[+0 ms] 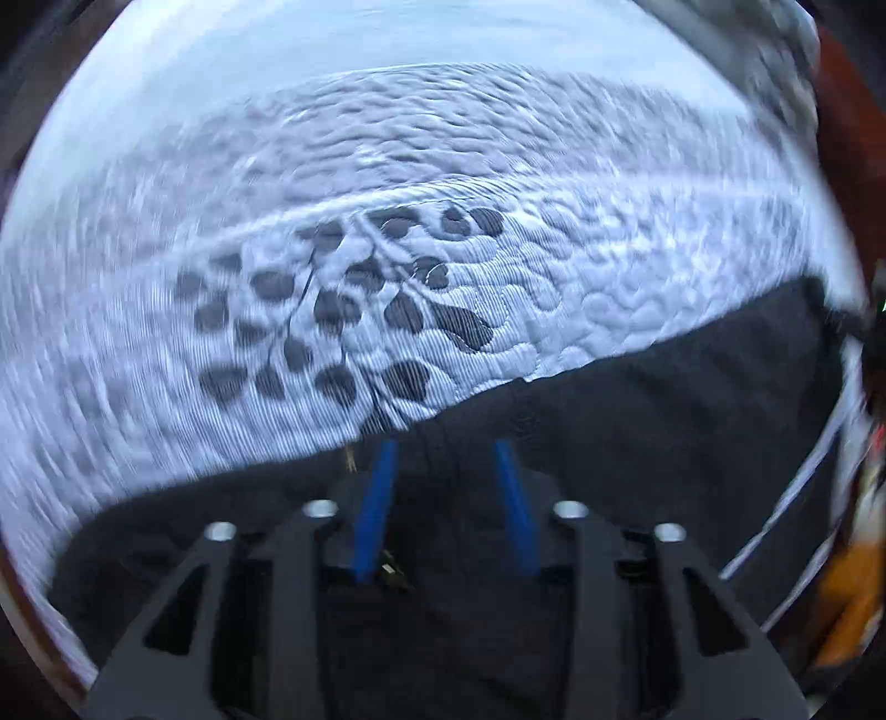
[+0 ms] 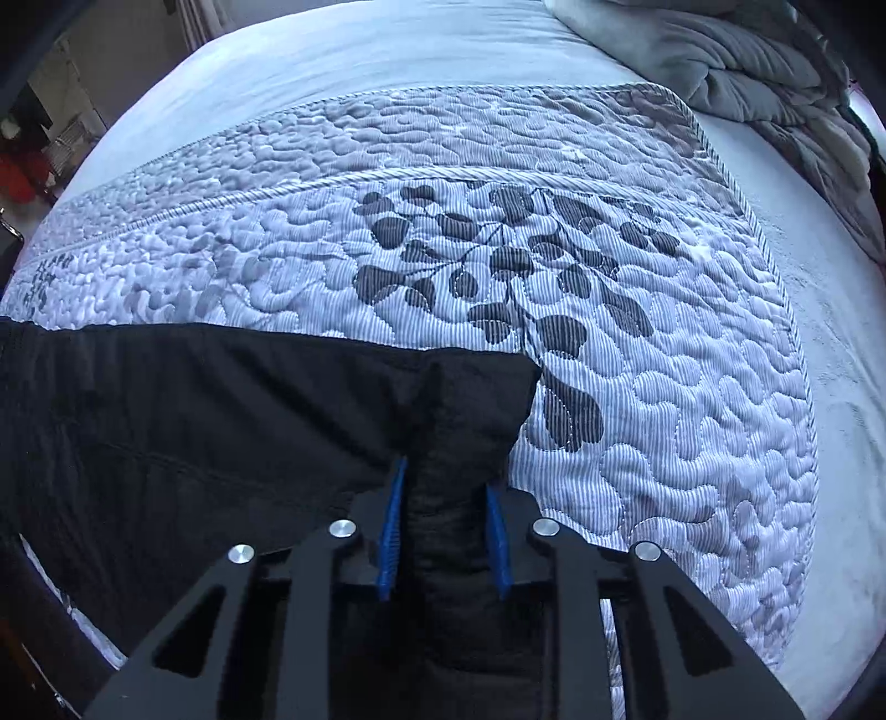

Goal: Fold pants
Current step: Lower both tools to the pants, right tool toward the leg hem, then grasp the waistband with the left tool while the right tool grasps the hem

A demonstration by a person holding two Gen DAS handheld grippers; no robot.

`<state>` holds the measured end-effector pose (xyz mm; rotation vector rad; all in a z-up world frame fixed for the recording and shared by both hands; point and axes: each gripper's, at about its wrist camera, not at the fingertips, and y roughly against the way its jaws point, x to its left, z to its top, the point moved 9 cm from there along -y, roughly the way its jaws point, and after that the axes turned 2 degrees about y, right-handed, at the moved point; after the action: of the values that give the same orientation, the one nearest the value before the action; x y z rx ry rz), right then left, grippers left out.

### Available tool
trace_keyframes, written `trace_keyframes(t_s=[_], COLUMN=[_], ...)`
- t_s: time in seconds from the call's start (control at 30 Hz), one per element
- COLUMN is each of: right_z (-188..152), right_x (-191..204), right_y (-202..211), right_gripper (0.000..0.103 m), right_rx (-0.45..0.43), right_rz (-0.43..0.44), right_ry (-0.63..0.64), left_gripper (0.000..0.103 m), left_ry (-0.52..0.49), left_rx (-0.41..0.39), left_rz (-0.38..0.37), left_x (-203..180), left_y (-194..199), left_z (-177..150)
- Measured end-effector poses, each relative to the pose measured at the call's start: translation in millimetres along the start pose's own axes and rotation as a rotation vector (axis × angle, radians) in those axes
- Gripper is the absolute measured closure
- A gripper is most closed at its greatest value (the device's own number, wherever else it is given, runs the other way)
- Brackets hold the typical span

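Note:
The black pants (image 2: 194,399) lie on a quilted white bedspread with a dark leaf print (image 2: 498,266). My right gripper (image 2: 446,476) is shut on a bunched corner of the pants, with black cloth pinched between the blue pads (image 2: 390,526). In the blurred left wrist view, the pants (image 1: 664,399) fill the lower part of the frame. My left gripper (image 1: 446,448) sits over the black cloth with its blue pads (image 1: 376,509) apart; cloth lies between them, and whether it is gripped is unclear.
A grey rumpled duvet (image 2: 775,72) lies at the far right of the bed. A plain pale sheet (image 2: 360,50) runs beyond the quilt. Room clutter (image 2: 33,149) shows past the bed's left edge.

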<state>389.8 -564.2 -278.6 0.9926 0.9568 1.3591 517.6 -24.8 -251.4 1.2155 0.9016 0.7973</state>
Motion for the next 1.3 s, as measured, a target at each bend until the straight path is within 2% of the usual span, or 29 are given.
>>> trace_keyframes(t_s=[0.1, 0.23, 0.43, 0.53, 0.63, 0.7, 0.73, 0.77, 0.8, 0.9, 1.03, 1.17, 1.23, 1.27, 1.3], right_z=[-2.6, -3.5, -2.8, -0.4, -0.3, 0.5, 1.0, 1.3, 1.5, 1.5, -1.0, -4.3, -7.8, -12.2, -16.2], right_x=[-4.4, -8.2, -9.4, -8.9, -10.6, -9.9, -9.4, -8.6, -8.0, -7.2, -6.1, -1.8, 2.2, 4.4, 6.6], right_y=[-0.5, -0.7, -1.6, -3.6, -3.3, -2.4, -1.6, -0.1, 0.9, 6.9, 24.5, 68.1, 91.7, 106.9, 120.3], right_gripper=[0.077, 0.077, 0.076, 0.076, 0.076, 0.076, 0.076, 0.076, 0.076, 0.076, 0.078, 0.081, 0.084, 0.084, 0.084], right_rx=[-0.002, 0.0, 0.003, 0.0, -0.011, -0.017, -0.021, -0.028, -0.034, -0.055, -0.089, -0.199, -0.262, -0.303, -0.341], right_rz=[0.037, 0.06, 0.066, 0.074, 0.074, 0.063, 0.053, 0.039, 0.028, 0.028, 0.052, 0.096, 0.109, 0.121, 0.129], right_ry=[-0.029, -0.04, -0.036, -0.04, -0.061, -0.071, -0.074, -0.074, -0.075, -0.105, -0.125, -0.139, -0.148, -0.158, -0.166], left_gripper=[0.019, 0.016, 0.013, 0.014, 0.031, 0.051, 0.057, 0.073, 0.085, 0.09, 0.091, 0.091, 0.091, 0.091, 0.091], left_ry=[-0.141, -0.252, -0.368, -0.429, -0.441, -0.416, -0.399, -0.39, -0.398, -0.426, -0.352, -0.296, -0.281, -0.271, -0.263], left_rx=[0.01, 0.043, 0.221, 0.224, 0.205, 0.199, 0.191, 0.167, 0.137, 0.057, -0.072, -0.245, -0.299, -0.339, -0.361], left_rz=[-0.013, 0.006, -0.109, -0.065, -0.05, -0.068, -0.077, -0.075, -0.035, 0.022, 0.045, 0.061, 0.064, 0.072, 0.074], left_x=[-14.9, -18.6, -33.7, -37.8, -40.8, -40.4, -40.7, -40.8, -38.5, -45.6, -50.9, -61.3, -62.8, -69.5, -75.4], left_y=[-1.6, -9.5, -41.5, -53.4, -52.4, -45.1, -41.1, -35.5, -31.3, -18.2, 11.5, 66.2, 88.4, 103.6, 108.9], left_z=[6.9, 14.8, -4.8, -11.4, -13.3, -16.1, -16.9, -17.4, -17.1, -29.9, -48.6, -81.0, -86.4, -104.8, -108.6])
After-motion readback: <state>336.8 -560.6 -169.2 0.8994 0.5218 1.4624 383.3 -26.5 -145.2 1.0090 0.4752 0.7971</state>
